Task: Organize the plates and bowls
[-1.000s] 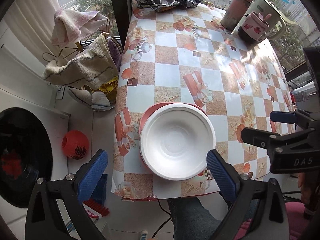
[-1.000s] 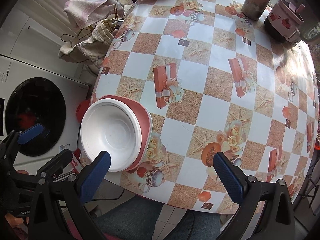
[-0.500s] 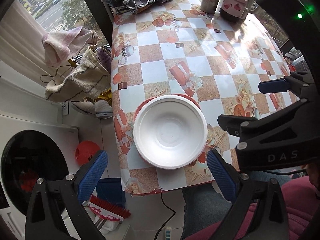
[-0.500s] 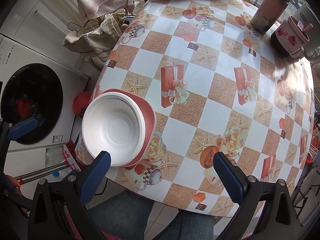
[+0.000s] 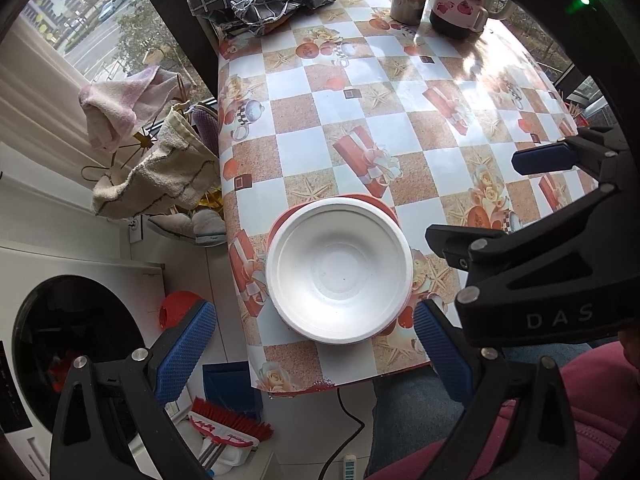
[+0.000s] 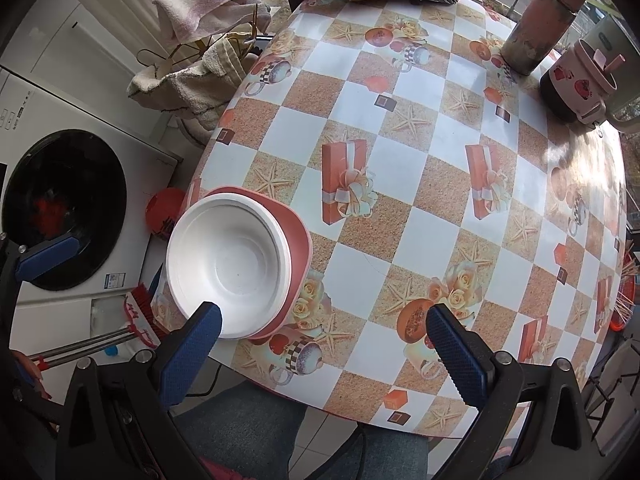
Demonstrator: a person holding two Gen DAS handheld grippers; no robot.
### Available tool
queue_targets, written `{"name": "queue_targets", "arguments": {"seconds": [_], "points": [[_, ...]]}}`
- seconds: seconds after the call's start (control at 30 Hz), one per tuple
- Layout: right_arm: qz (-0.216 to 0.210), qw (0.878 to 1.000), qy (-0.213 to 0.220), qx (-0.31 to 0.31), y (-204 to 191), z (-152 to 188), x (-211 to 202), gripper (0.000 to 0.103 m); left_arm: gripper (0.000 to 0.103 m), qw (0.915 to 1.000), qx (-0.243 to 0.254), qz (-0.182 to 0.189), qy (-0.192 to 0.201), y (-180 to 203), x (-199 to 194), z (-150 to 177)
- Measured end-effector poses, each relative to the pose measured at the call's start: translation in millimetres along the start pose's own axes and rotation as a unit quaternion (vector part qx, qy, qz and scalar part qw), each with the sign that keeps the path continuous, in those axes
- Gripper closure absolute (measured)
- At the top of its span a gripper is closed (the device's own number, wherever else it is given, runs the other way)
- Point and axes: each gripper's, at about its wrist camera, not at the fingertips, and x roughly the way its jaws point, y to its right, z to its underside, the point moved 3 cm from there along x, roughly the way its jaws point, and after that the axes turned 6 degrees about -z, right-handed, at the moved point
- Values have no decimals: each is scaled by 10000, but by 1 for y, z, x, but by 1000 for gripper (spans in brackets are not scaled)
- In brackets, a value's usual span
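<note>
Fingers of your left gripper (image 5: 314, 338) are spread wide and empty, risen higher than a second ago above the white bowl (image 5: 339, 270) nested on the pink plate (image 5: 384, 206). From the right wrist, your right gripper (image 6: 326, 338) is equally wide, holding nothing; the stack sits near the table (image 6: 420, 168) edge, apparently finished.

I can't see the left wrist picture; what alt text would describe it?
A white bowl sits in a pink plate near the front edge of a checkered table. The open left gripper hovers above it, with the open right gripper alongside.
</note>
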Motion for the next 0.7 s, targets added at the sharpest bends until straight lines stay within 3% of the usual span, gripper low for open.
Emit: {"name": "queue_targets", "arguments": {"seconds": [0.7], "points": [[56, 9999, -118, -69, 0, -6, 3, 0, 3, 9996, -252, 13, -86, -7, 5, -1]]}}
